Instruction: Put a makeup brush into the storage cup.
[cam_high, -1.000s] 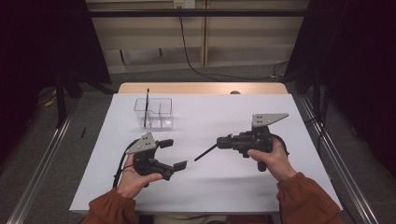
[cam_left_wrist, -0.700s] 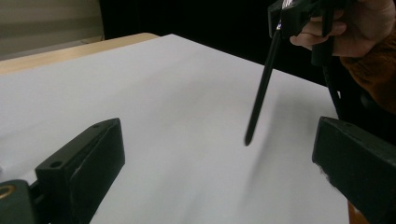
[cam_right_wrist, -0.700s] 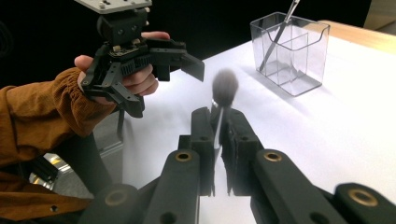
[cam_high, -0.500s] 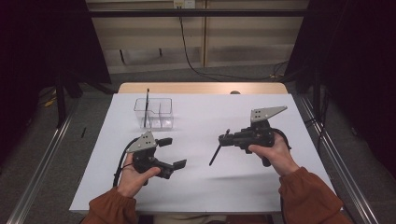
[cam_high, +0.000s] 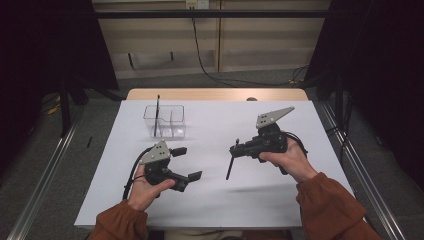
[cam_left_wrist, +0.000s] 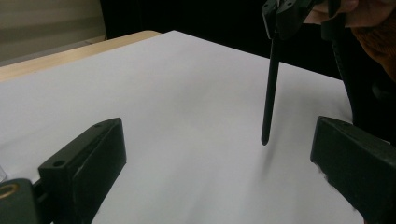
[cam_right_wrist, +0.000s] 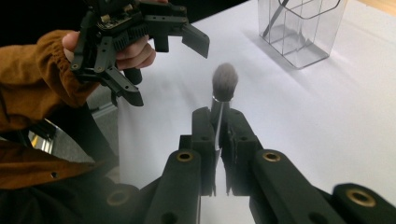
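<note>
The slim black makeup brush with a grey bristle tuft (cam_high: 230, 164) hangs clear of the white table surface (cam_high: 220, 200), clamped at its metal ferrule between the closed jaws of my right gripper (cam_high: 237, 148). I go through the scene from left to right.

1. My left gripper (cam_high: 187, 163) sits low over the near left part of the table, and its 2 jaws stand wide apart with nothing between them. In the left gripper view (cam_left_wrist: 215, 154) the brush handle (cam_left_wrist: 270, 88) hangs nearly upright ahead of the jaws, its tip just above the table.
2. A clear plastic 2-compartment organiser box (cam_high: 165, 121) stands at the far left of the table, well apart from both grippers. A thin black stick-like tool (cam_high: 157, 115) leans in its left compartment.
3. In the right gripper view (cam_right_wrist: 218, 122) the tuft (cam_right_wrist: 224, 81) points away from the camera, towards the left gripper (cam_right_wrist: 161, 65). I cannot tell the tuft's detail, as it is blurred.
</note>
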